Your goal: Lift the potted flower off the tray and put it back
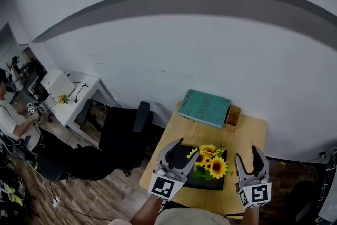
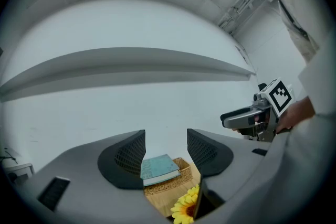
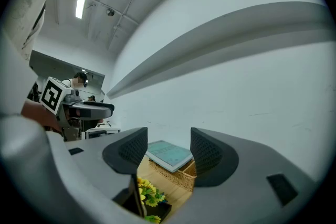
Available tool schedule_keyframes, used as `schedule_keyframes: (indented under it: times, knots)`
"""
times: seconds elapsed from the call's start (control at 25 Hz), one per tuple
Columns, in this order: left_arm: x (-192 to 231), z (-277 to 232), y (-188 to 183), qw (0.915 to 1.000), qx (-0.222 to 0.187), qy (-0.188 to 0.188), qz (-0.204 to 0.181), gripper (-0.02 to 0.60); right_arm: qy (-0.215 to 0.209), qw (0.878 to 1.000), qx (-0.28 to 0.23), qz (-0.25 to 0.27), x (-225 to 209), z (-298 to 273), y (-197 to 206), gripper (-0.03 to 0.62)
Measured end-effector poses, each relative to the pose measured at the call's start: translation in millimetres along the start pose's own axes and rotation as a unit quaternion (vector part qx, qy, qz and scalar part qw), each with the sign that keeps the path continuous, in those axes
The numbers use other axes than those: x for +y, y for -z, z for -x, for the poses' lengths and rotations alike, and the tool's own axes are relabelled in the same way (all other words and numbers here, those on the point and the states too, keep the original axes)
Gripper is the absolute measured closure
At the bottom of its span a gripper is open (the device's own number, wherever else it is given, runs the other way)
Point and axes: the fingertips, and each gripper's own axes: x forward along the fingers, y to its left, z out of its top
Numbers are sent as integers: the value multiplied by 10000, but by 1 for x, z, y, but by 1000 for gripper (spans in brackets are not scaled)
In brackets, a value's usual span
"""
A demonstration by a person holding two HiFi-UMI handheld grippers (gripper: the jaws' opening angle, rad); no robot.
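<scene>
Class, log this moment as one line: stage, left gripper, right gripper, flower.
stage: pre-grasp | left gripper: open, empty | right gripper: open, empty | yellow potted sunflowers: not gripped, on black rectangular tray, between grippers

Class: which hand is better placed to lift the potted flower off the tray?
Probably left: the left tongs, open, sit beside the potted flower; the right tongs, also open, stand farther off.

I read left gripper and right gripper as matt grey plastic, pads grid-textured; table pale wood, smooth, matt; basket woven wicker, rough; book cover matt; floor wood planks.
</scene>
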Motion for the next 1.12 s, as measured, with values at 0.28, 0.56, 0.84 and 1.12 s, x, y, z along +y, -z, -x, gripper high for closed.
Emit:
schedule_keyframes:
  times: [0.28, 0.56, 0.84, 1.12]
  knots:
    - [1, 5, 10, 9999, -34, 20, 98, 344, 29, 10000, 1, 84, 3, 1, 2, 339]
    - [1, 12, 25, 9998, 62, 8, 205, 344, -29, 9998, 186, 104, 13, 2, 16, 339]
    - [-8, 20, 50, 9992, 284, 56, 289, 344, -116, 9989, 454, 31, 25, 7, 41, 339]
    - [-17, 27, 81, 9975, 543, 64, 438, 344, -154, 9959, 862, -210, 34, 17, 77, 339]
